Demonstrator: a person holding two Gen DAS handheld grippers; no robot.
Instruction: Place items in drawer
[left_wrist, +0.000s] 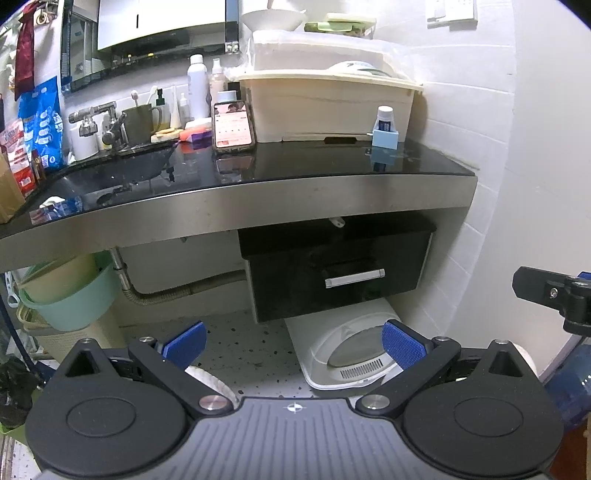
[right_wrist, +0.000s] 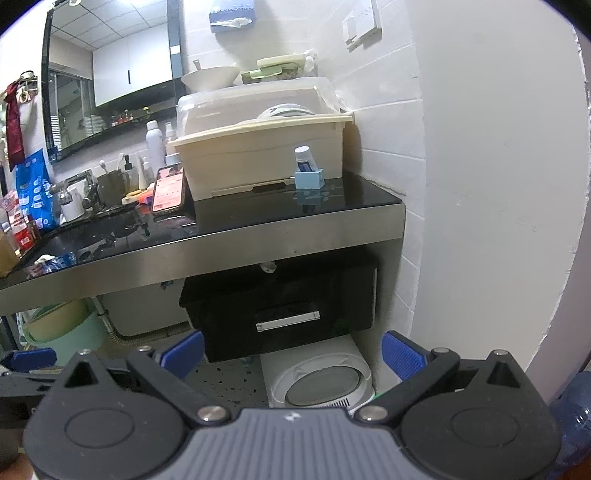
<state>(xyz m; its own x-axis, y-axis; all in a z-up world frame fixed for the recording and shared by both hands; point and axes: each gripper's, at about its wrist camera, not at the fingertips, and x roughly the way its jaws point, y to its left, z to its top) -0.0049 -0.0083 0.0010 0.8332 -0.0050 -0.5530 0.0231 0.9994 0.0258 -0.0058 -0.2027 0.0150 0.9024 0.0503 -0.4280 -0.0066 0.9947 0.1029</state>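
Both pairs of tongs hang low in front of the vanity, spread wide and holding nothing: the left tongs (left_wrist: 293, 347) with their blue pads well apart, the right tongs (right_wrist: 291, 354) the same, and the tip of the right one pokes into the left camera's view at about 3 o'clock. Straight ahead of both, at roughly 12 o'clock and a little up, the black drawer (right_wrist: 280, 314) sits under the steel-edged tabletop (right_wrist: 207, 251), and from here it looks shut, its silver handle (right_wrist: 288, 320) lying level across the front. So the job in hand, I'd judge, is opening it before anything can go in. The right tongs seem better lined up; I'd bring them in square to the handle, close on the middle of the bar rather than an end, and pull straight back so the drawer doesn't rack. Mind the white scale-like appliance (right_wrist: 321, 384) on the floor just below (easy to knock when coming in low). Up on the tabletop at 12 o'clock stands the small blue holder with a tube (right_wrist: 308, 168), just in front of the cream dish rack (right_wrist: 258, 166), with a phone (right_wrist: 169, 188) leaning at 11 o'clock; the holder looks the likeliest item, and the free left tongs could fetch it.
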